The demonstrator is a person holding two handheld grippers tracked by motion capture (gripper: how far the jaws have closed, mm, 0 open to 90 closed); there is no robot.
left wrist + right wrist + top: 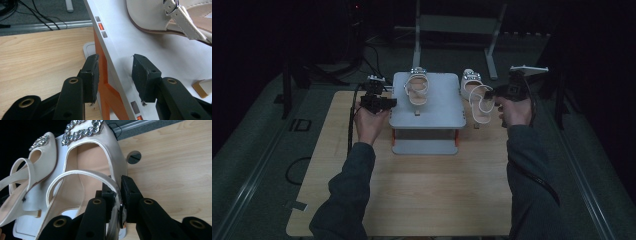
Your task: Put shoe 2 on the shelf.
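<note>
A cream slingback sandal (417,89) with a rhinestone buckle lies on top of a white two-level shoe rack (427,114) at the table's far middle. The matching sandal (481,104) hangs just right of the rack, with my right gripper (498,95) shut on its heel strap (82,173). In the right gripper view, the right gripper (119,185) pinches that strap beside the held sandal (85,157). My left gripper (384,102) is at the rack's left edge. In the left gripper view, the left gripper (115,62) is open, its jaws either side of the top shelf's rim (117,57).
The rack has orange side supports (102,75) and a lower shelf (424,146). The wooden table (422,185) has a round cable hole (133,157) near the held sandal. Cables (377,55) and a metal stand (457,25) lie beyond the far edge.
</note>
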